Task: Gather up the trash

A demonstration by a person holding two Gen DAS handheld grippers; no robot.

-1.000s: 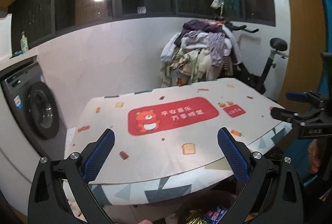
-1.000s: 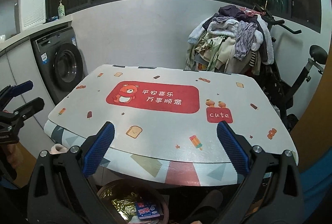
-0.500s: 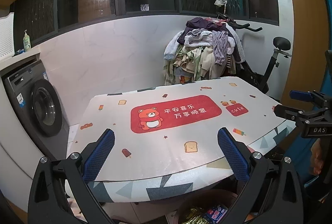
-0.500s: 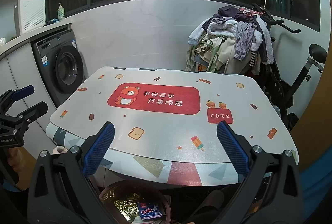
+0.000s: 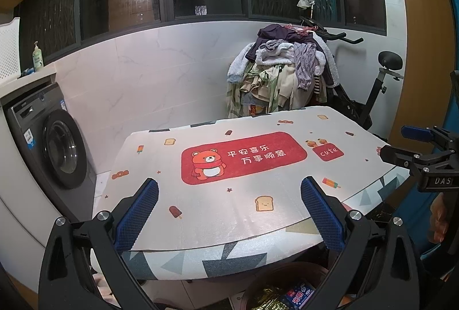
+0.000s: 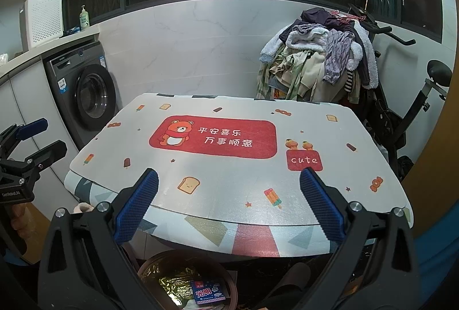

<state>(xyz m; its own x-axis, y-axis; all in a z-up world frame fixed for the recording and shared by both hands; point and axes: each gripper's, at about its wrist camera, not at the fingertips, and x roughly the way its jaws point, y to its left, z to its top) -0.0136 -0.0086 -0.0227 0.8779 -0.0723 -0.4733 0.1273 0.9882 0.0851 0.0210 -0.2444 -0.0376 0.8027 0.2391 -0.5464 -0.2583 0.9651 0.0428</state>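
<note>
A brown trash bin (image 6: 186,258) stands on the floor under the table's near edge. It holds a gold wrapper (image 6: 175,282) and a blue packet (image 6: 208,292). The bin also shows in the left wrist view (image 5: 287,275). My left gripper (image 5: 228,214) is open and empty above the table's near edge. My right gripper (image 6: 228,209) is open and empty, also above the near edge. Each gripper shows at the side of the other's view: the right one (image 5: 413,149) and the left one (image 6: 34,138). The table (image 6: 243,175) has a printed mat with a red bear panel.
A washing machine (image 6: 86,92) stands at the left under a counter. A pile of clothes (image 6: 318,60) lies on an exercise bike (image 6: 413,109) behind the table at the right. A white basket (image 6: 43,20) and a soap bottle (image 6: 83,19) stand on the counter.
Both grippers have pulled back and risen a little from the table, so more of the room shows. Both stay open and empty.
</note>
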